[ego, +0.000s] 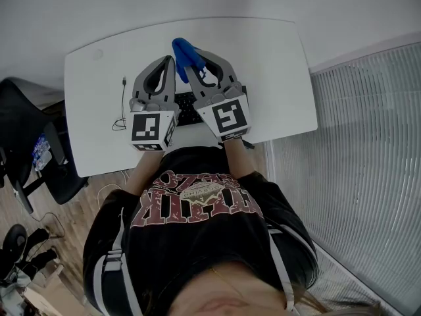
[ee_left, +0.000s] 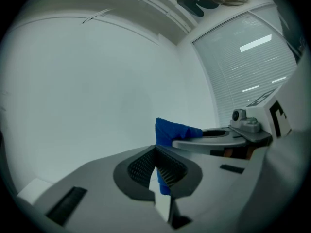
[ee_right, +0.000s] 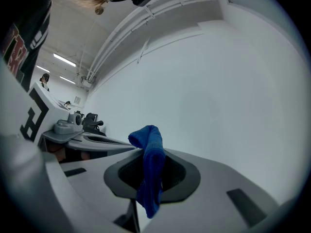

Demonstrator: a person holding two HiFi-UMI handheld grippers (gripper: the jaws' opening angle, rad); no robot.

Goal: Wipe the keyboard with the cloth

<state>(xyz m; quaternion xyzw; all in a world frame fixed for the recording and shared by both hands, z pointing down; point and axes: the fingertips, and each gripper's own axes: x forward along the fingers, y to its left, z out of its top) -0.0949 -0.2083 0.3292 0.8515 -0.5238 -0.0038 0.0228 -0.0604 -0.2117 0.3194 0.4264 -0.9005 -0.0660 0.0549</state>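
Well, my right gripper has its jaws pinched together on the cloth; in the right gripper view the cloth fills the narrow slot at the tips of that gripper. It is deep blue and bunched into a thick, soft roll; one rounded end stands up above the jaw tips, and the other hangs down between the jaws to a ragged point. The fabric looks plain, with no pattern I can see.

My left gripper has its jaws fully together with nothing between them; in its own view the ribbed pads of the left gripper meet at the tip, and the cloth shows just beyond, in the other gripper.

Both grippers are side by side, tips close, raised above the table and angled towards the wall; the cloth hangs in the air, touching only my right jaws.

The keyboard lies on the table beneath them, dark, mostly covered by the two grippers; a strip of it shows between them. A thin cable lies on the table to the left.
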